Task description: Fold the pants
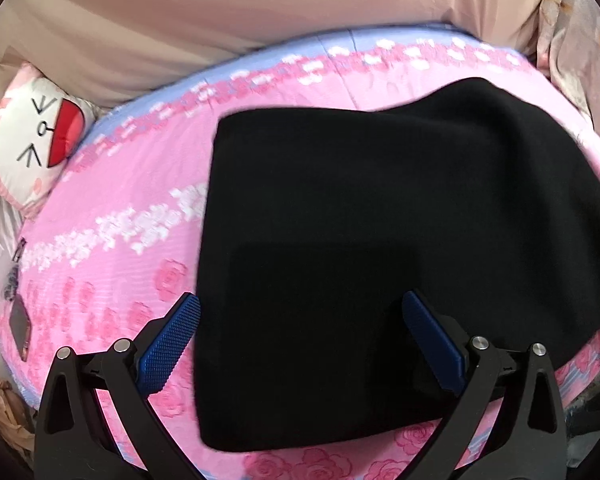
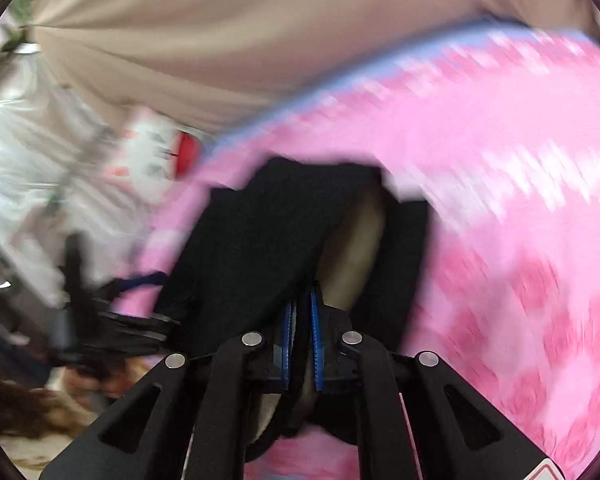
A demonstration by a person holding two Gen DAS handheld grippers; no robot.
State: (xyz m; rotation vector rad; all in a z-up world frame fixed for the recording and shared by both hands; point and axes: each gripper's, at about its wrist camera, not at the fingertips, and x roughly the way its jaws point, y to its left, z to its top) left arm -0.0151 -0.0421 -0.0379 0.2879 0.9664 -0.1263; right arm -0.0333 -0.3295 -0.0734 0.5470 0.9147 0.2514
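The black pants (image 1: pixel 380 240) lie folded into a broad block on the pink flowered quilt (image 1: pixel 132 208). My left gripper (image 1: pixel 300 312) is open, its blue pads wide apart just above the pants' near left edge. In the blurred right wrist view, my right gripper (image 2: pixel 302 316) is shut on an edge of the black pants (image 2: pixel 252 248) and lifts the cloth, showing a pale lining (image 2: pixel 352 256). The left gripper shows at the left of that view (image 2: pixel 112 320).
A white cat-face cushion (image 1: pixel 32 148) lies at the quilt's far left; it also shows in the right wrist view (image 2: pixel 152 160). A beige sheet (image 1: pixel 220 20) hangs behind. A dark phone-like object (image 1: pixel 20 328) lies at the quilt's left edge. Flowered cloth (image 1: pixel 580 48) is at the right.
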